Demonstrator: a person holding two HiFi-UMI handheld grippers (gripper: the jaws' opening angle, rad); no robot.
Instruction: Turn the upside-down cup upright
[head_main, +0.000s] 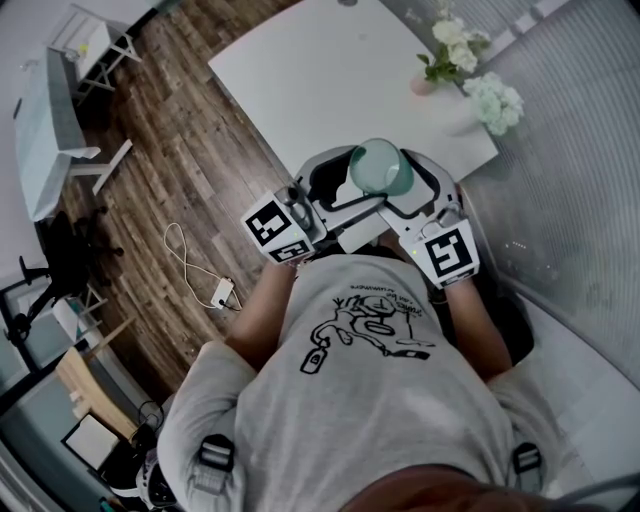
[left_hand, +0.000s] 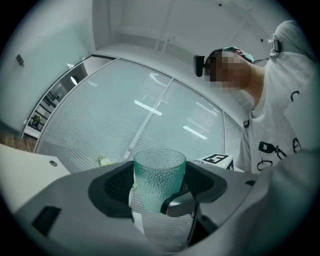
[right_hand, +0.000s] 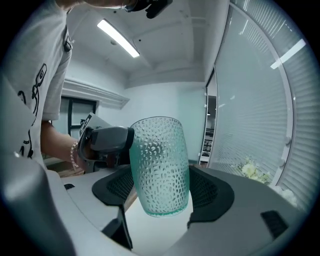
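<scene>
The person wore a pale grey T-shirt (head_main: 380, 400) with black line drawings, black shoulder buckles (head_main: 214, 455) and a beaded bracelet (right_hand: 74, 153). The left gripper (left_hand: 160, 192) and right gripper (right_hand: 165, 190) had whitish shells and black-and-white marker cubes (head_main: 275, 228).

- A dimpled green cup (left_hand: 159, 175) stands between the left gripper's (left_hand: 159, 192) jaws, with a black pad close against each side.
- A dark finger (left_hand: 181, 202) of the right gripper (left_hand: 167, 197) lies against the cup's lower right side, and its marker cube (left_hand: 217, 159) shows just behind.
- A person in a white printed shirt (left_hand: 287, 120) leans in at right.
- Pale blinds (left_hand: 150, 120) fill the background, with small flowers (left_hand: 101, 160) below them.
</scene>
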